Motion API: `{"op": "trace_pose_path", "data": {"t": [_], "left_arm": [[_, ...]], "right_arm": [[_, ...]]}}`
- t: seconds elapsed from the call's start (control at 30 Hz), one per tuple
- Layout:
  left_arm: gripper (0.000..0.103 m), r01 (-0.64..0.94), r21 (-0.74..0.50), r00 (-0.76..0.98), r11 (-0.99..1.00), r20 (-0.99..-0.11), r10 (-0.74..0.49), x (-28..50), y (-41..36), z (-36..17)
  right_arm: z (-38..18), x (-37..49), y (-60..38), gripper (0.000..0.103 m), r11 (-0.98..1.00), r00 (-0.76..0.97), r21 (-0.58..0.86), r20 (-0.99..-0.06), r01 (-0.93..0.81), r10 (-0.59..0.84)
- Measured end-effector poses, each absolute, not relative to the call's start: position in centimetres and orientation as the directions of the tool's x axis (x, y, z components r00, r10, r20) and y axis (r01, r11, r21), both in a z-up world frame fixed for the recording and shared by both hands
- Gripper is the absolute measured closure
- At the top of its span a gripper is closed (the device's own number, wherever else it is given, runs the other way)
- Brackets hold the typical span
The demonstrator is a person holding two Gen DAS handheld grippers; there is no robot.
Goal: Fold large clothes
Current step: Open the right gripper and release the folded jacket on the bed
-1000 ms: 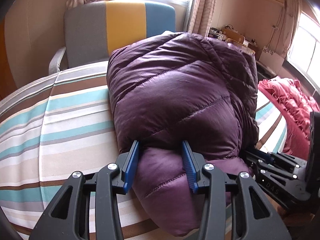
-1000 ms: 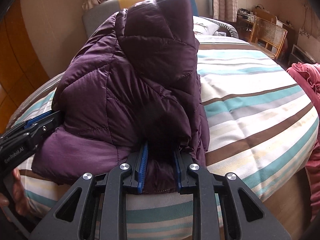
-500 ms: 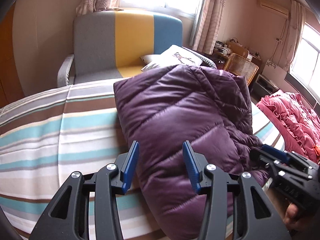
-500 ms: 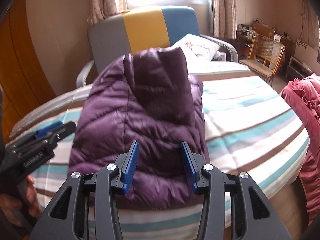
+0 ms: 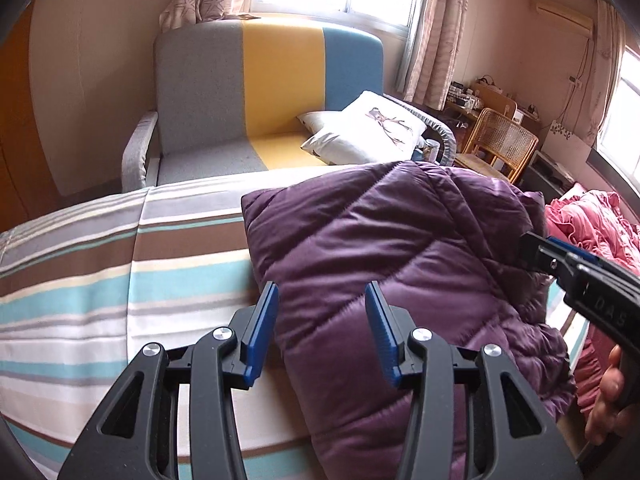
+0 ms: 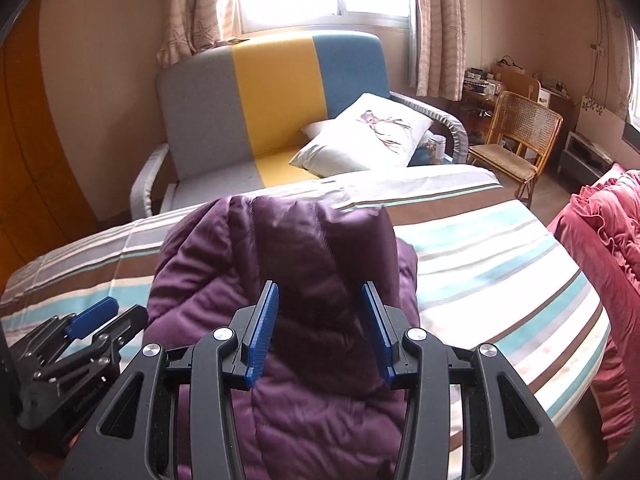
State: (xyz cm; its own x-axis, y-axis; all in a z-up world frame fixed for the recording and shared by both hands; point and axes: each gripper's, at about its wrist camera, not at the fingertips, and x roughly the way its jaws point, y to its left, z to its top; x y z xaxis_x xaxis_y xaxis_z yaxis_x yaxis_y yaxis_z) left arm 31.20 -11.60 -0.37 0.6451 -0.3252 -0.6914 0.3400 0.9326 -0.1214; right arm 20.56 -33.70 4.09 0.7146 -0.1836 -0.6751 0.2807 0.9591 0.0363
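A purple quilted down jacket (image 5: pixel 392 264) lies folded into a thick bundle on the striped bed (image 5: pixel 80 280); it also shows in the right wrist view (image 6: pixel 280 280). My left gripper (image 5: pixel 322 330) is open and empty, held above the jacket's near left part. My right gripper (image 6: pixel 320 330) is open and empty, held above the jacket's near end. The right gripper shows at the right edge of the left wrist view (image 5: pixel 580 276). The left gripper shows at the lower left of the right wrist view (image 6: pixel 80 344).
A grey, yellow and blue sofa (image 5: pixel 276 92) with a white pillow (image 5: pixel 364 128) stands behind the bed. A rattan chair (image 6: pixel 520 136) is at the back right. A pink ruffled blanket (image 6: pixel 600 256) lies right of the bed.
Both grippers have let go of the jacket, opened, and drawn back and up. The jacket has dropped from its raised position and now rests flat on the bed.
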Motion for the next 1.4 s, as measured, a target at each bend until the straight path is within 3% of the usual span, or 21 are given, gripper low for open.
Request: {"op": "trace_pose_path", "data": {"t": [1.4], "left_arm": [[0.069,0.374,-0.111,0.581,0.921,-0.746,-0.326,37.4,-16.0,-1.7]], "right_arm": [[2.6,23.7,-35.6,0.062,0.942,0.649,-0.013,-0.721,0.336,-0.241]]}}
